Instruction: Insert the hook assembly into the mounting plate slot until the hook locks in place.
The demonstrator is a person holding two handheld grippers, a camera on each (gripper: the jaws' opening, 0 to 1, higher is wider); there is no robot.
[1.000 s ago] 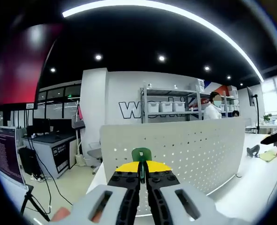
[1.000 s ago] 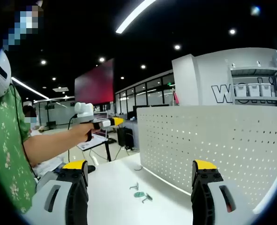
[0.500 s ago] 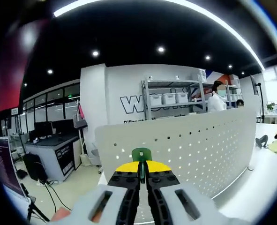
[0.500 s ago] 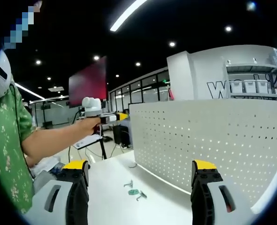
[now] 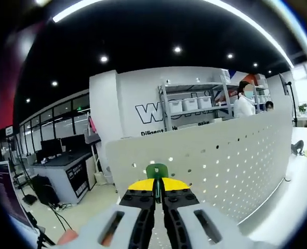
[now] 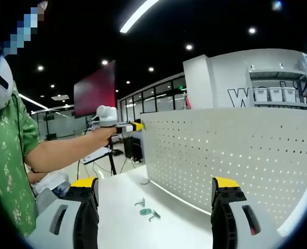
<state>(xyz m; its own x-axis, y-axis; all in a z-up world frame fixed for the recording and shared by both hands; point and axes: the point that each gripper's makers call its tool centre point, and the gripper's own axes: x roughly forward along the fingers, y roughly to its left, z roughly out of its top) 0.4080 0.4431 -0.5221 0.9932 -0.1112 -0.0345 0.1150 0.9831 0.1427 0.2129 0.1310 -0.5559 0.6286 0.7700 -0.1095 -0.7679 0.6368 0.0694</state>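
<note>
Your left gripper [image 5: 157, 194] pinches the green hook [image 5: 157, 171] so that just its rounded top shows above the jaws at 6 o'clock. The pegboard [image 6: 236, 155] is cut off at 3 o'clock, and the small parts [image 6: 145, 211] on the table [image 6: 122, 207] are too tiny to tell apart.

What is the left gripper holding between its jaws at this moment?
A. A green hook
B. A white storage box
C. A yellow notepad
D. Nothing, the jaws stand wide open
A: in the left gripper view the left gripper has its jaws closed on a green hook, whose rounded top stands up above the yellow jaw tips, in front of the white perforated mounting plate.
</note>
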